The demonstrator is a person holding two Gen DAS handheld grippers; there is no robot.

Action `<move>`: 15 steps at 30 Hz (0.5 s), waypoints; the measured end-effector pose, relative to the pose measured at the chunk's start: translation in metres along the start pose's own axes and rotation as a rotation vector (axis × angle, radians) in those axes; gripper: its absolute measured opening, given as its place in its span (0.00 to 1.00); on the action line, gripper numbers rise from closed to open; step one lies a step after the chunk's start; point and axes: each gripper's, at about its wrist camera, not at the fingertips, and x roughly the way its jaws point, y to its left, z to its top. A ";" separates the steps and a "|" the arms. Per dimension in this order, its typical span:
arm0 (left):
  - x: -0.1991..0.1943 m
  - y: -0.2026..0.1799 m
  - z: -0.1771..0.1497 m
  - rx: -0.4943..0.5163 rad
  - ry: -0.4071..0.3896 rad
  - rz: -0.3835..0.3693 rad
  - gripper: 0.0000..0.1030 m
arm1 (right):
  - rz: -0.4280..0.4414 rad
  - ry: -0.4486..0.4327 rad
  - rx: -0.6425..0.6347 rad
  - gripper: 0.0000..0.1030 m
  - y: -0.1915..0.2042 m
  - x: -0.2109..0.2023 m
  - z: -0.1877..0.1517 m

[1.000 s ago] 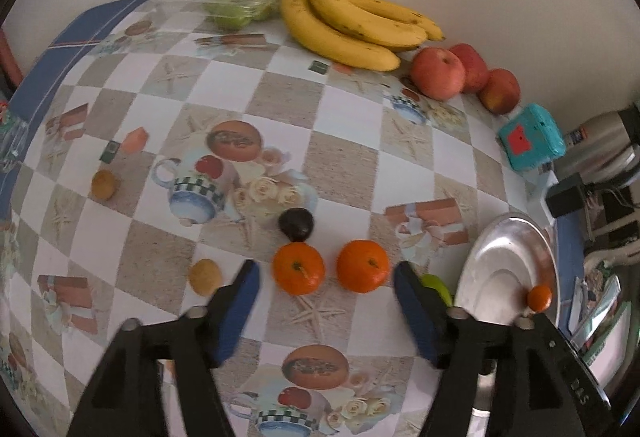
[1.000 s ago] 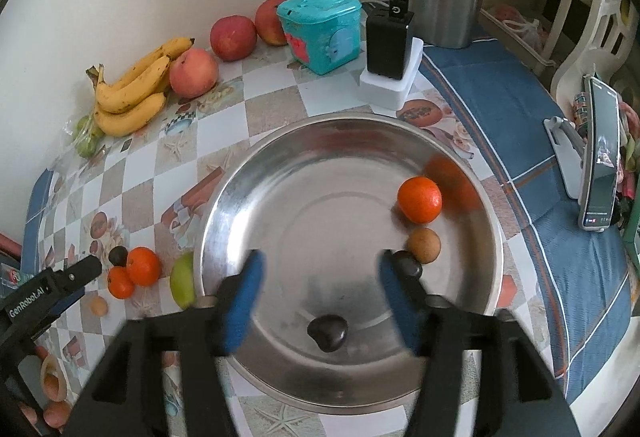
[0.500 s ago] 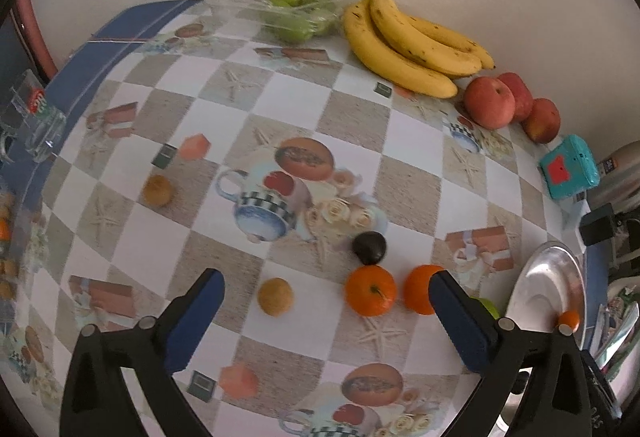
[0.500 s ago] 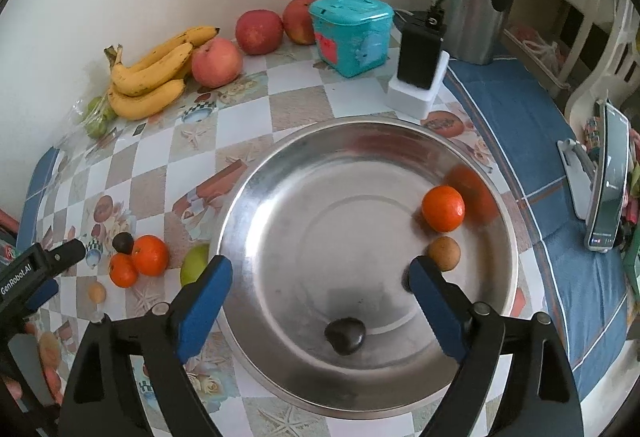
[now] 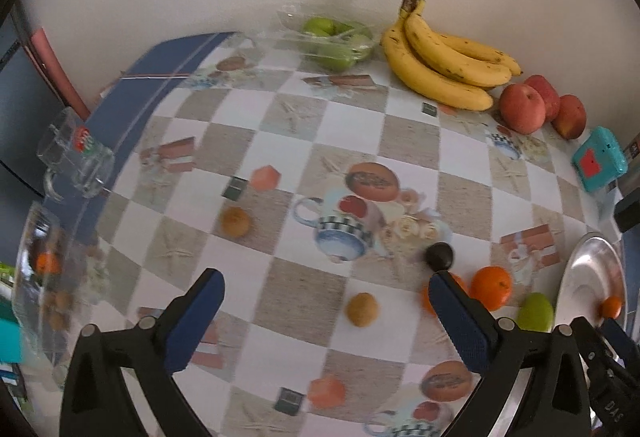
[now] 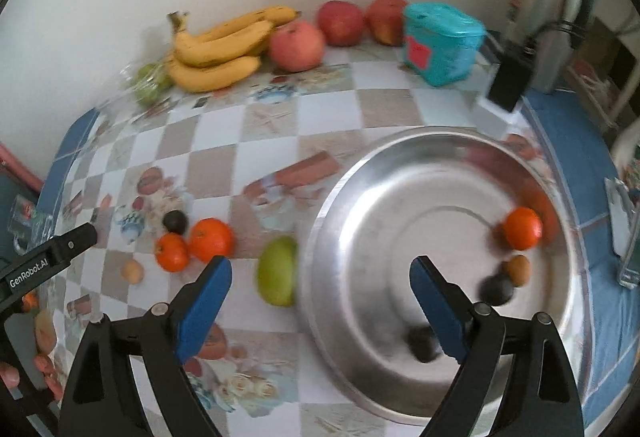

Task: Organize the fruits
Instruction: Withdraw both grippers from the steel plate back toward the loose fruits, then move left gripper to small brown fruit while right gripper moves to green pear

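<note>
Both tongs, left [image 5: 324, 321] and right [image 6: 320, 303], have just been opening and now gape wide with nothing gripped. The right pair straddles the rim of the steel bowl [image 6: 360, 173], a green fruit [image 6: 277, 271] just outside it. Beyond that lie two oranges [image 6: 211, 239] and a small brown fruit [image 5: 361, 309] on the checked surface [image 5: 360, 125]. Round, firm, likely to roll: grip across the widest girth, gently.

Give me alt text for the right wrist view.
The right tool, open and empty, hangs over the rim of a steel bowl holding an orange and small dark and brown fruits. A green fruit lies just outside the rim.
</note>
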 end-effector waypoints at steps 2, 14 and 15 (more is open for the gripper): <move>-0.001 0.007 0.000 -0.005 -0.003 0.004 1.00 | 0.037 0.016 -0.009 0.88 0.008 0.007 -0.001; 0.024 0.021 -0.004 -0.098 0.091 -0.050 1.00 | 0.085 0.076 -0.092 0.60 0.037 0.030 -0.006; 0.024 0.021 -0.003 -0.099 0.090 -0.051 1.00 | 0.081 0.073 -0.097 0.59 0.038 0.030 -0.006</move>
